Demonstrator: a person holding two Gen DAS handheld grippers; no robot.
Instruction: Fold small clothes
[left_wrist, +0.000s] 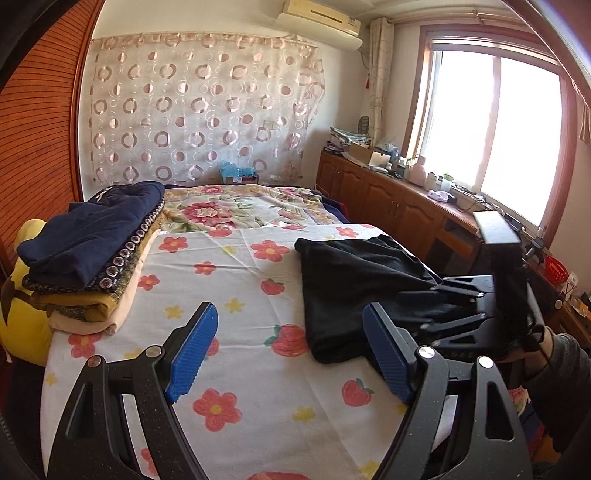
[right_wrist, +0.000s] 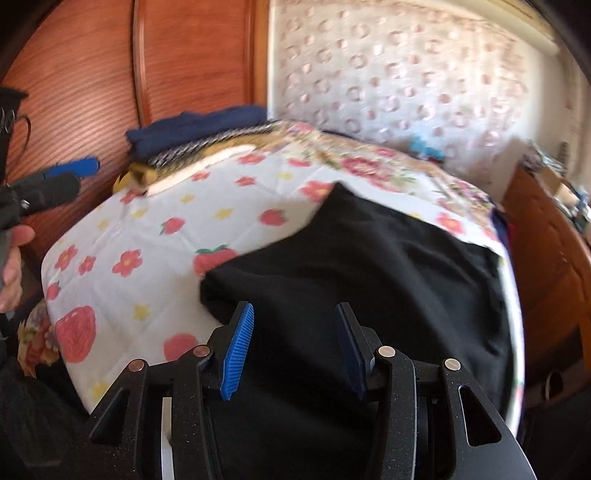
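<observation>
A black garment (left_wrist: 351, 284) lies on the flower-print sheet (left_wrist: 240, 280) at the right side of the bed. It fills the middle of the right wrist view (right_wrist: 369, 266). My left gripper (left_wrist: 290, 332) is open and empty, above the sheet just left of the garment's near corner. My right gripper (right_wrist: 293, 332) is open over the garment's near part, holding nothing. It shows from the side in the left wrist view (left_wrist: 432, 306), low over the garment's right edge. The left gripper's blue pad tip shows at the left of the right wrist view (right_wrist: 74, 168).
A stack of folded clothes (left_wrist: 92, 251), navy on top, sits at the bed's left side, also seen in the right wrist view (right_wrist: 199, 136). A yellow cushion (left_wrist: 26, 325) lies beside it. A wooden cabinet (left_wrist: 388, 199) with clutter runs under the window on the right.
</observation>
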